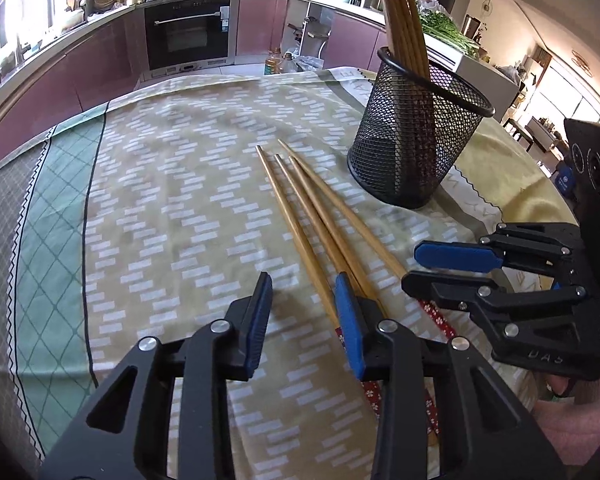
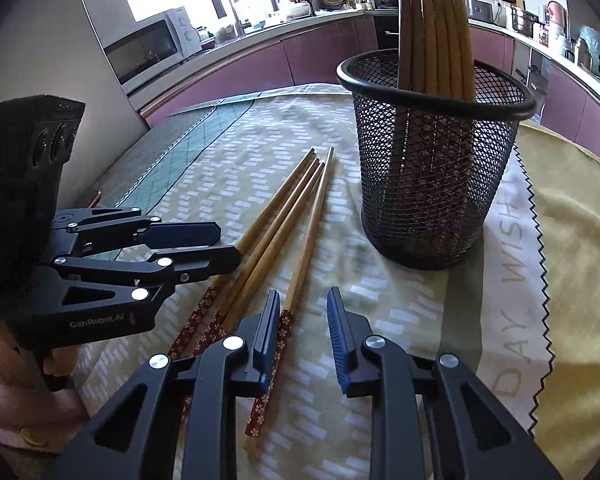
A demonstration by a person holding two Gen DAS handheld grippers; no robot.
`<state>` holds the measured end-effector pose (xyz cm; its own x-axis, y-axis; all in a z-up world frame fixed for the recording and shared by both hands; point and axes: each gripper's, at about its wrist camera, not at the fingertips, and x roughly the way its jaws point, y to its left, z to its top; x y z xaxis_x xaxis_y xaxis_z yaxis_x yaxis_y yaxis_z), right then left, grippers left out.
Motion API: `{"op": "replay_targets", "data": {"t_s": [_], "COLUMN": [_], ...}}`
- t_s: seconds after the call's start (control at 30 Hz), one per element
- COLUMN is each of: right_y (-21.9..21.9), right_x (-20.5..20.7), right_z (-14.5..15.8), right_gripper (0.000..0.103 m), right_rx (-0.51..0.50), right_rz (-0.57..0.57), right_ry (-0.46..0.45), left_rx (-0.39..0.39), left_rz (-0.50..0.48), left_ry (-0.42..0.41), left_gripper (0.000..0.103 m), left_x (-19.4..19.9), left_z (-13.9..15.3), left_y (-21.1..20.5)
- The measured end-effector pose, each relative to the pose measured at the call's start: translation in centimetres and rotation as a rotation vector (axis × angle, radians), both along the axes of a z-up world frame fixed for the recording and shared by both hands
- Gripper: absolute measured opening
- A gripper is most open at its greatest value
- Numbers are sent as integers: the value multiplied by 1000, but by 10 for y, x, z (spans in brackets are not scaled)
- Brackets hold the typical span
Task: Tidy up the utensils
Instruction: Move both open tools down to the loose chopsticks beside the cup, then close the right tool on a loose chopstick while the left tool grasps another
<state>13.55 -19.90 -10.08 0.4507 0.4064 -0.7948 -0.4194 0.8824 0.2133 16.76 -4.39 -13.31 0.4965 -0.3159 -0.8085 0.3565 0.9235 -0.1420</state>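
- While both grippers hover low, four loose chopsticks (image 2: 284,224) lie on the tablecloth (image 1: 160,200) beside the mesh holder (image 2: 432,160).
- Left gripper (image 1: 306,300): fingers apart, nothing clamped.
- Right gripper (image 2: 303,320): fingers apart, empty, just beside one chopstick.

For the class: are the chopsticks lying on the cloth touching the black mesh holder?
Apart. In the right wrist view, patterned cloth shows between the loose chopsticks and the mesh holder.

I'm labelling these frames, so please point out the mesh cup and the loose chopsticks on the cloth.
Mesh cup (image 2: 432,184): right wrist view, on its front wall.
Loose chopsticks (image 1: 300,216): left wrist view, on the middle stick's bare wooden shaft.
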Motion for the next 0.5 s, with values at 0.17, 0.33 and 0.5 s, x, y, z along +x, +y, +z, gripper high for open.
{"op": "replay_targets", "data": {"t_s": [0.17,0.33,0.5], "right_y": [5,13,22], "right_x": [4,13,26], "right_z": [0,0,-1], "right_gripper": [23,23,23], "right_rx": [-18,-37,-49], "right_rz": [-7,-13,-19], "right_ry": [-10,-23,-34], "left_rx": [18,47,63], "left_rz": [-5,-7,6], "left_ry": [8,3,12], "left_gripper": [35,32,23], "left_x": [2,11,23], "left_z": [0,0,1], "left_y": [-3,-8,-10]}}
